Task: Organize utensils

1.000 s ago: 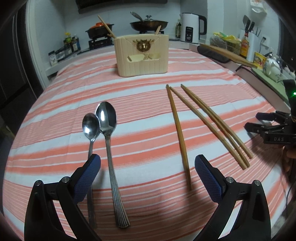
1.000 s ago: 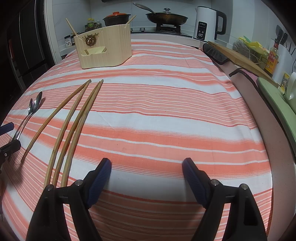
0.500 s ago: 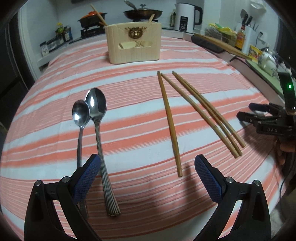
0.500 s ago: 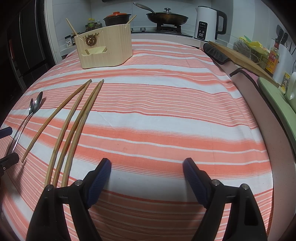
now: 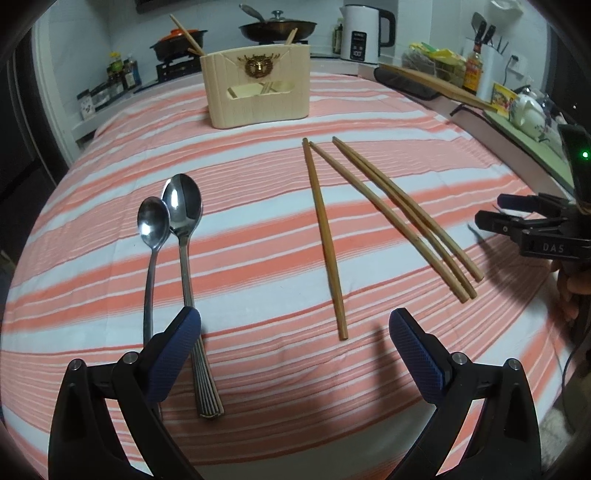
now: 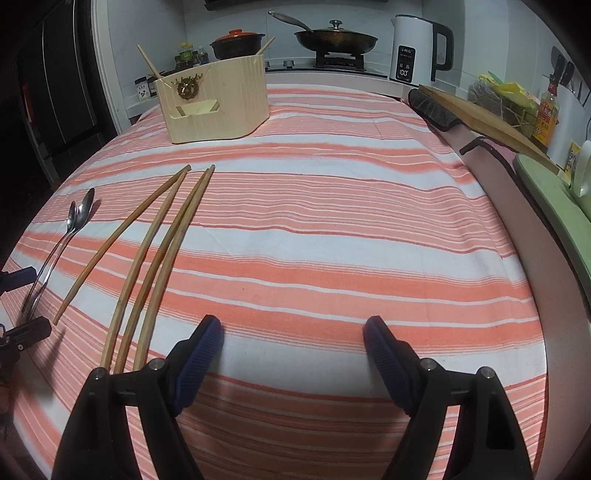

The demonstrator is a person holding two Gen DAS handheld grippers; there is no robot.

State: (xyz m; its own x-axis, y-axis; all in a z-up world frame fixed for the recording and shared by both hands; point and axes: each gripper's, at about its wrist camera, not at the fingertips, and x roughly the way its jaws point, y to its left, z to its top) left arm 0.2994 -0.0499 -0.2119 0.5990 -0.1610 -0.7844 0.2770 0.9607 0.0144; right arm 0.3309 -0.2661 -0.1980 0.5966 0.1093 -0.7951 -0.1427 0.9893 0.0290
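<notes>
Small spoon [image 5: 152,236] handle behind left gripper [image 5: 293,332]

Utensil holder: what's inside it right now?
Chopsticks poke out of the utensil holder, and a few show through its front window; the rest of the interior is hidden.

Striped orange-and-white tablecloth [image 6: 332,236] spread over the whole table. Behind its far edge, on the stove, a dark frying pan [image 6: 335,37] with a glass lid, and to its left a black pot with an orange lid [image 6: 236,43]. White electric kettle [image 6: 417,50] stood upright right of the pan, with a lit display on its front. Small bottles and jars [image 5: 122,72] lined up on the counter at far left. Along the right counter, a long wooden board [image 6: 484,114] lying over a dark mat [image 6: 432,107], a sauce bottle [image 6: 548,116] beyond it, and a white teapot [image 5: 528,114] near the green tray [image 6: 554,199].
</notes>
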